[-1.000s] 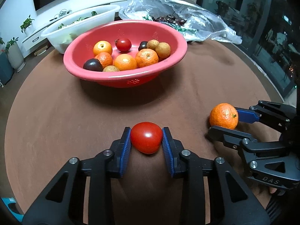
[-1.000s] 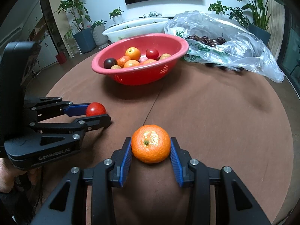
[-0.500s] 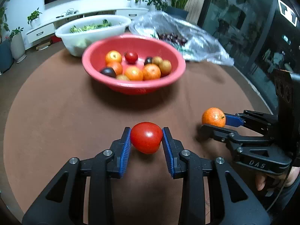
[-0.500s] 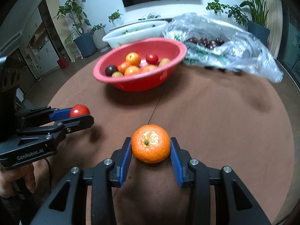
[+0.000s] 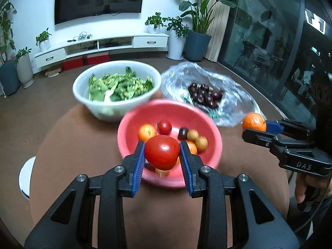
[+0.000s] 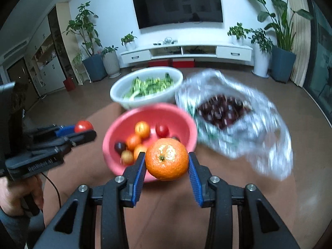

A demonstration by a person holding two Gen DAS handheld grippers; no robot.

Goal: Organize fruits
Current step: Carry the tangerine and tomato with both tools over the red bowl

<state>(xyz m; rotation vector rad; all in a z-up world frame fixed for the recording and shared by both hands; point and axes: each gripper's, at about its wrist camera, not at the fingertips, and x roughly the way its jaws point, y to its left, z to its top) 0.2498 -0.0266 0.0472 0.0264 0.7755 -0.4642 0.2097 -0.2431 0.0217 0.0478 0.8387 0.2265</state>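
Table (image 5: 87,137): brown round top carrying three containers, with both held fruits in the air above it.
Plastic bag (image 6: 259,145): clear and crumpled, lying open to the right of the red bowl with dark cherries (image 6: 224,110) inside; blurred in both views.
White bowl (image 5: 116,105): full of green leaves, just behind the red bowl.
Red bowl (image 5: 172,112): already holds small oranges, a small tomato, a dark plum and some pale brown fruit; likely the drop target.
Right gripper (image 6: 167,166): blue pads clamped on an orange (image 6: 167,158), held above the bowl's near rim.
Left gripper (image 5: 162,155): pads pinched on a red tomato (image 5: 162,152), held over the bowl's near side.
Risk, crowding: both grippers head for one bowl side by side; releasing together could knock fingers or fruit against each other.
Risk, height: a drop from this height could bounce fruit off the pile and onto the table.
Risk, squeeze: the tomato is soft; any tighter pinch may split its skin.
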